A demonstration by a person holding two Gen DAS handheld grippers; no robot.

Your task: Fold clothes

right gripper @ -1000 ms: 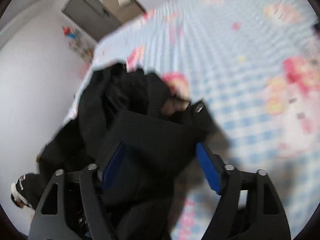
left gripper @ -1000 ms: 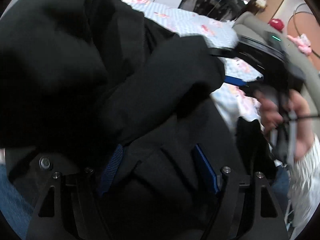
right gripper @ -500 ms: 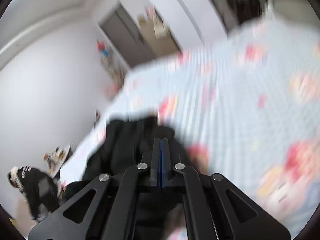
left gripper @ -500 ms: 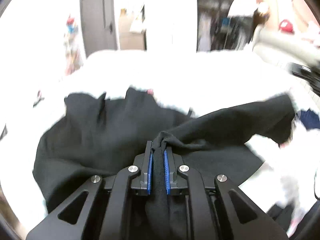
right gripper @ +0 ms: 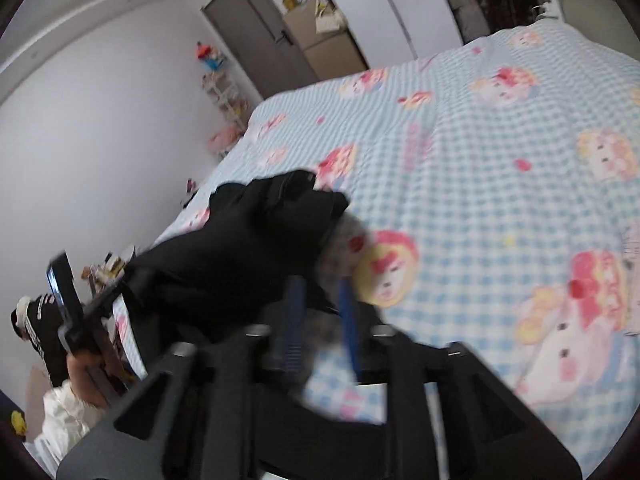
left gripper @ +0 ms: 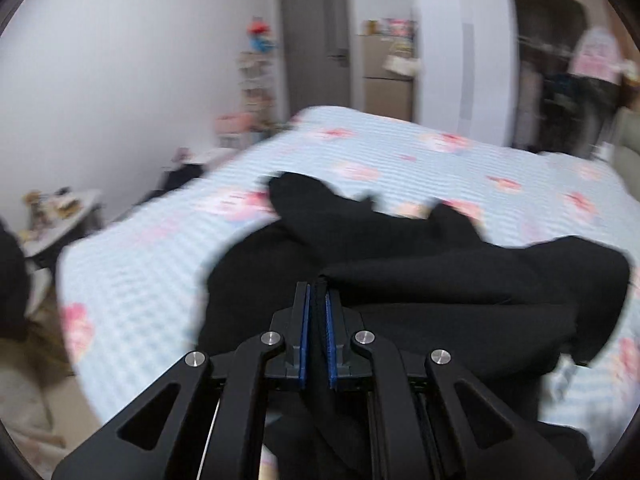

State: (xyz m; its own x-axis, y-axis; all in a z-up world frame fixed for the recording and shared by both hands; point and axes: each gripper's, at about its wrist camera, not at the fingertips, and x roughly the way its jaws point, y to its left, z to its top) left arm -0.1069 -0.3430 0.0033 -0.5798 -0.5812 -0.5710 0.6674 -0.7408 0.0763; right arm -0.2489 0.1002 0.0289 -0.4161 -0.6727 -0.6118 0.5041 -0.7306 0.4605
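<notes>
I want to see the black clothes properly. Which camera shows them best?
The left wrist view: the black garment spreads across the bed, pinched in the left tool. The right wrist view shows only a blurry bunch.

Bed [left gripper: 140, 280] covered by a light blue checked sheet with pink cartoon prints. Grey door [left gripper: 314, 44] closed in the far wall. Beige cabinet [left gripper: 386, 76] just beside the door, small items on top. Narrow shelf rack [left gripper: 256, 80] against the white wall, a red-and-blue toy [left gripper: 260, 34] on it. Low side table [left gripper: 64, 216] left of the bed, carrying clutter.

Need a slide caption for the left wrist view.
Left tongs shut on a fold of the black garment, spread over the checked bedspread.
</notes>
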